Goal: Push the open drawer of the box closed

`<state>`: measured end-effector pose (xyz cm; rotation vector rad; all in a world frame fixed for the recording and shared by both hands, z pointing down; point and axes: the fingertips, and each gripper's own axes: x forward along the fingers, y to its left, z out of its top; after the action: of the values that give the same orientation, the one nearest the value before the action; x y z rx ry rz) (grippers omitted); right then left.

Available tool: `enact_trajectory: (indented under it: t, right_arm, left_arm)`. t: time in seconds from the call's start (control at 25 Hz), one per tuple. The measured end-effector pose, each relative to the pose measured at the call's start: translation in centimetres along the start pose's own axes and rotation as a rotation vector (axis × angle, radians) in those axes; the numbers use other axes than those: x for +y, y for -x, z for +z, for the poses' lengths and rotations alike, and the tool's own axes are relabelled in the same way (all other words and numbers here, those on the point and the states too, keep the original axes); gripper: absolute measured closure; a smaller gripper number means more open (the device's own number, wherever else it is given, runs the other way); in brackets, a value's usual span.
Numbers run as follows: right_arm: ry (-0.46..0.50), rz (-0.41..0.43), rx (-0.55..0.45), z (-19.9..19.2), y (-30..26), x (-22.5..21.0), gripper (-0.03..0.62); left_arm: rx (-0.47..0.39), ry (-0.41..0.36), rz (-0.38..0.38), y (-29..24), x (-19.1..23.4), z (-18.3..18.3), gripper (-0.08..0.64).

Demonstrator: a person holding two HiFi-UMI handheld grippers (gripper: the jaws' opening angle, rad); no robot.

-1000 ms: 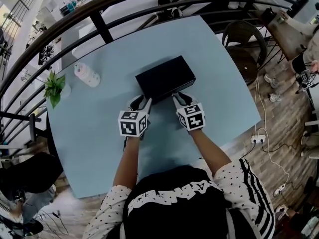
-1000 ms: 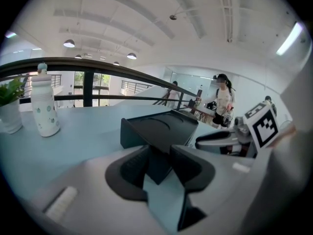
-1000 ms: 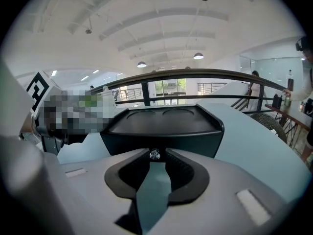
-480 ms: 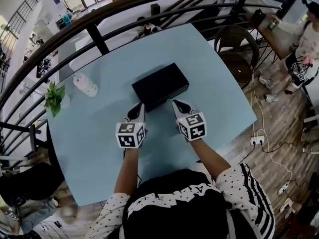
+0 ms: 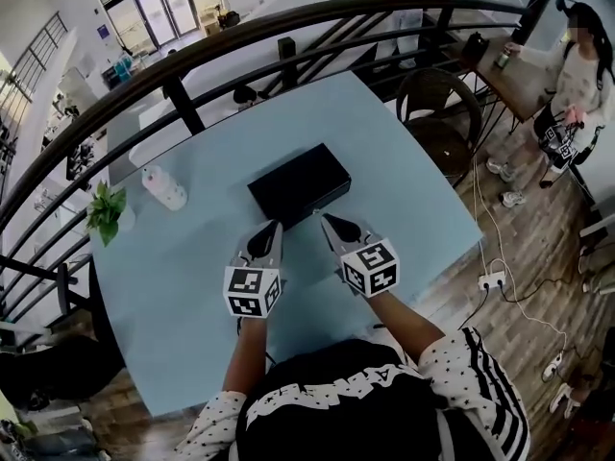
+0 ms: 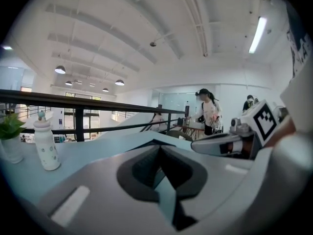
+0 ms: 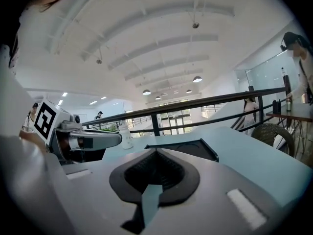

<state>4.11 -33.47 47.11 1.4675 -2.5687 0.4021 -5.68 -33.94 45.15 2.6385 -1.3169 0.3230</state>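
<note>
A black box (image 5: pixel 299 185) lies on the light blue table (image 5: pixel 192 286), and its near side looks flush, with no drawer sticking out. My left gripper (image 5: pixel 275 229) and right gripper (image 5: pixel 330 221) hover side by side just short of that near side, a strip of table between them and the box. Both are shut with nothing held. The right gripper view shows the box's top (image 7: pixel 188 148) beyond my shut right gripper (image 7: pixel 156 152), with the left gripper (image 7: pixel 98 141) alongside. In the left gripper view my left gripper (image 6: pixel 157 145) hides most of the box.
A white bottle (image 5: pixel 165 188) and a small potted plant (image 5: pixel 104 211) stand at the table's left. A dark railing (image 5: pixel 183 104) runs behind the table. A round chair (image 5: pixel 437 104) sits at the far right, with a person (image 5: pixel 577 75) standing beyond it.
Both grippers, which were against the box's near side, have drawn back toward me. A gap of table now shows between them and the box.
</note>
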Motion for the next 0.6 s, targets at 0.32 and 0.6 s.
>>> enact_trajectory:
  t: [0.32, 0.6]
  right_arm:
    - [0.022, 0.021, -0.053, 1.7, 2.7, 1.8, 0.595]
    - [0.034, 0.033, -0.073, 2.3, 4.1, 2.9, 0.595]
  left_arm:
    - [-0.033, -0.027, -0.003, 2.1, -1.8, 1.5, 0.56]
    - [-0.031, -0.043, -0.005, 3.4, -2.7, 1.8, 0.56]
